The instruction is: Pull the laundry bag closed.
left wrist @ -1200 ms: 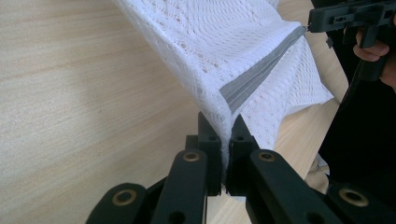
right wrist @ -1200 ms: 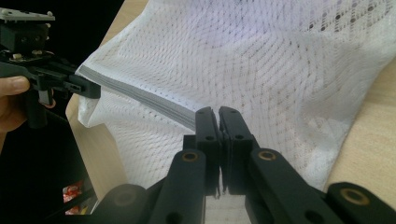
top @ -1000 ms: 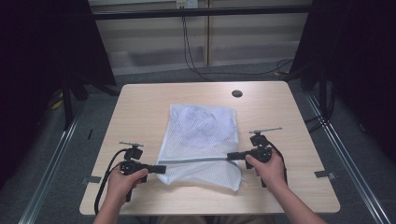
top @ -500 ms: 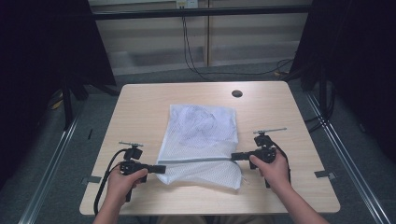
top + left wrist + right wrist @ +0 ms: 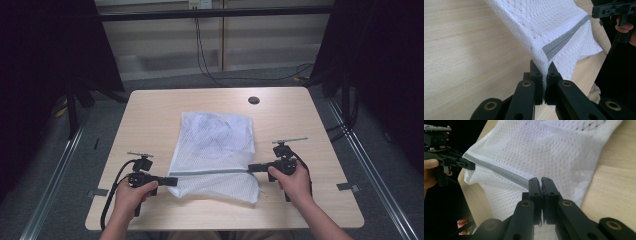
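- Pinching the white mesh bag (image 5: 214,150) at its left end, my left hand-held gripper (image 5: 171,181) sits near the front left of the tabletop (image 5: 150,110); in the left gripper view its jaws are closed tight on the mesh right where the grey zipper strip (image 5: 564,40) ends.
- My left hand (image 5: 131,192) wraps the handle, with the cable looping off beside it.
- Lying in the middle of the tabletop, the bag has its near part raised, and the zipper strip runs taut between my two grippers.
- My right hand-held gripper (image 5: 252,168) grips the strip's other end; the right gripper view shows its jaws pressed together on it.
- My right hand (image 5: 294,181) holds that handle near the front right.
- A dark round hole (image 5: 253,100) sits toward the far edge.
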The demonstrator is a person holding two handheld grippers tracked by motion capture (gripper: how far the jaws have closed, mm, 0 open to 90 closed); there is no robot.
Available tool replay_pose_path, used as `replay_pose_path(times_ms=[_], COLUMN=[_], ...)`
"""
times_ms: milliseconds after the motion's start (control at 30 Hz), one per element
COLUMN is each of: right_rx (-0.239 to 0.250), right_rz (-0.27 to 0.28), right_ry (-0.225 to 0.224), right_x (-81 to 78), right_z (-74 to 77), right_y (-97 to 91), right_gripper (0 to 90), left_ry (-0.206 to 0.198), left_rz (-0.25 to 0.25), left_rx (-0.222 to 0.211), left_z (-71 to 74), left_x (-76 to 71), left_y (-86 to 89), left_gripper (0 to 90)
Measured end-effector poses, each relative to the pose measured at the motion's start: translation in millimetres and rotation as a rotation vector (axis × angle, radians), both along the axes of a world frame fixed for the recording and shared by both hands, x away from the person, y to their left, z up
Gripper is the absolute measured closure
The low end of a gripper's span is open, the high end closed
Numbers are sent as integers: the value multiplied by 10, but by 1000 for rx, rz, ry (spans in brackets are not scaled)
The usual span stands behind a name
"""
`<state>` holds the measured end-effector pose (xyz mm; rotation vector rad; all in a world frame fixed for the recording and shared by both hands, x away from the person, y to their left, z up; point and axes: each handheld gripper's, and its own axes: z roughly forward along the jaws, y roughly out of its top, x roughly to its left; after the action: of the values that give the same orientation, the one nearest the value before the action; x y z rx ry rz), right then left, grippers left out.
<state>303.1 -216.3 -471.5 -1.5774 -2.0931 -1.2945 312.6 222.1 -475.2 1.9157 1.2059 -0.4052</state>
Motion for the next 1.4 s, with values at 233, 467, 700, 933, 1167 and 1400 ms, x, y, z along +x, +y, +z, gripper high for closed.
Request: replay_pose_path(times_ms=[233, 467, 700, 933, 1167, 1400], right_rx=[1, 5, 5, -1, -8, -34], right_rz=[-17, -17, -34, -35, -38, -38], right_ry=[3, 4, 3, 3, -3, -6], right_x=[-9, -17, -26, -26, -32, -37], right_z=[-10, -2, 2, 0, 8, -6], right_y=[-87, -99, -195, -207, -208, -217], right_gripper=[871, 871, 871, 871, 871, 869], left_ry=[-2, 2, -2, 3, -2, -1], left_rz=[-2, -3, -13, -12, -24, -51], left_rx=[-6, -11, -6, -12, -7, -6], left_z=[7, 7, -2, -2, -3, -13], left_x=[4, -1, 7, 1, -15, -24], left_y=[24, 17, 28, 0, -10, -32], left_gripper=[880, 880, 880, 879, 878, 824])
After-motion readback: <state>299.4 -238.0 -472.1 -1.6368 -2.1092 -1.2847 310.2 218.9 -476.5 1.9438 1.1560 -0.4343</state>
